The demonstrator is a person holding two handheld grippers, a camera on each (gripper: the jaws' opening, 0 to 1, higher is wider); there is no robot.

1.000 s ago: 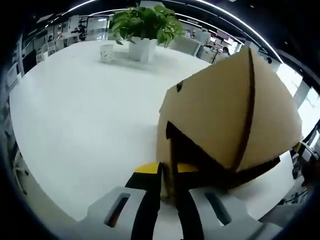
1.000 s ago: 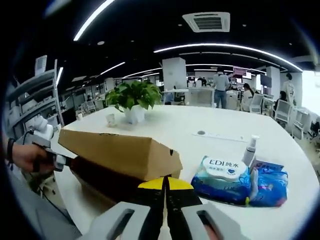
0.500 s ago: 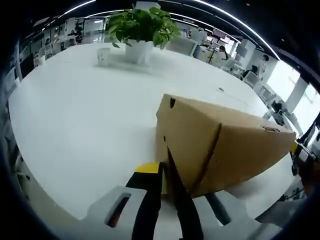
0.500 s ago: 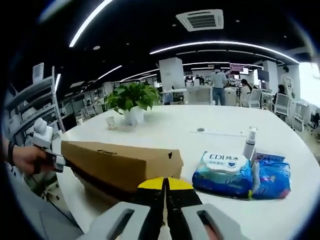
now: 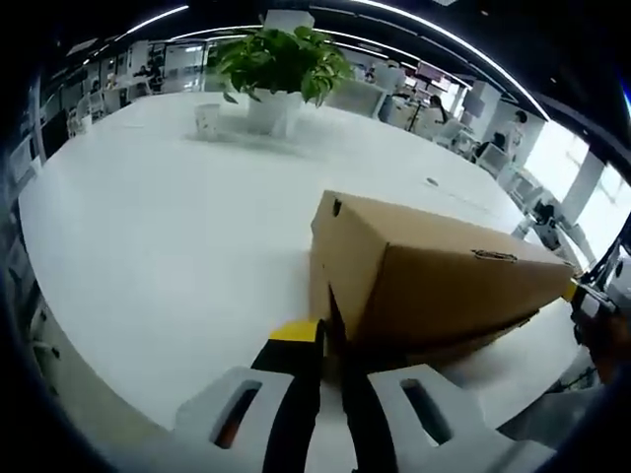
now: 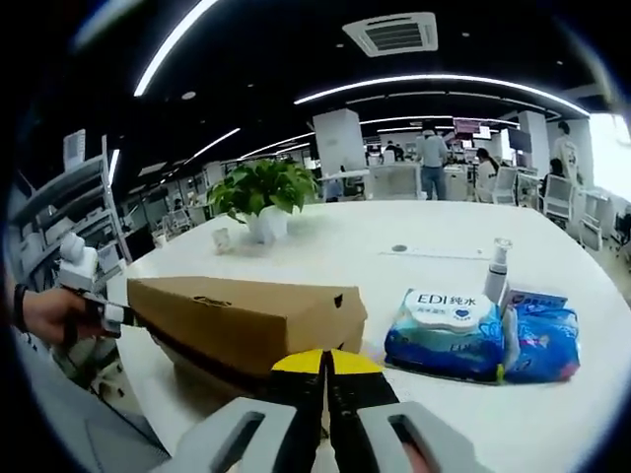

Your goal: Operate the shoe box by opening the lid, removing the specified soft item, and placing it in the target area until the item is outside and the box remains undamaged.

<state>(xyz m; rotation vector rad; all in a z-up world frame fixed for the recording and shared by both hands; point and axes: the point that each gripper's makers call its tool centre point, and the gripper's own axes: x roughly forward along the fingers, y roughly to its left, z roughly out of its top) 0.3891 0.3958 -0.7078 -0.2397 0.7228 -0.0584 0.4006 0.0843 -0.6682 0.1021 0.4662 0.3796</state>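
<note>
A brown cardboard shoe box (image 5: 434,276) lies on the white table (image 5: 148,246), its lid lowered almost onto the base with a thin dark gap along the side. My left gripper (image 5: 327,340) is shut on the lid's end flap. From the other side the box (image 6: 246,315) stretches leftward to that gripper (image 6: 99,313), held by a hand. My right gripper (image 6: 325,365) is shut, its tips against the box's near end; whether cardboard is pinched there is hidden. It appears again (image 5: 590,301) past the box's far end. The box's inside is hidden.
A potted plant (image 6: 261,192) and a small cup (image 6: 219,236) stand at the table's far side. Right of the box lie a wet-wipes pack (image 6: 444,325), a blue pack (image 6: 542,340) and a small spray bottle (image 6: 496,271). People stand among desks behind.
The lid, raised steeply a second ago, has come down with my left gripper and now rests nearly flat on the box. The right gripper has stayed put.
</note>
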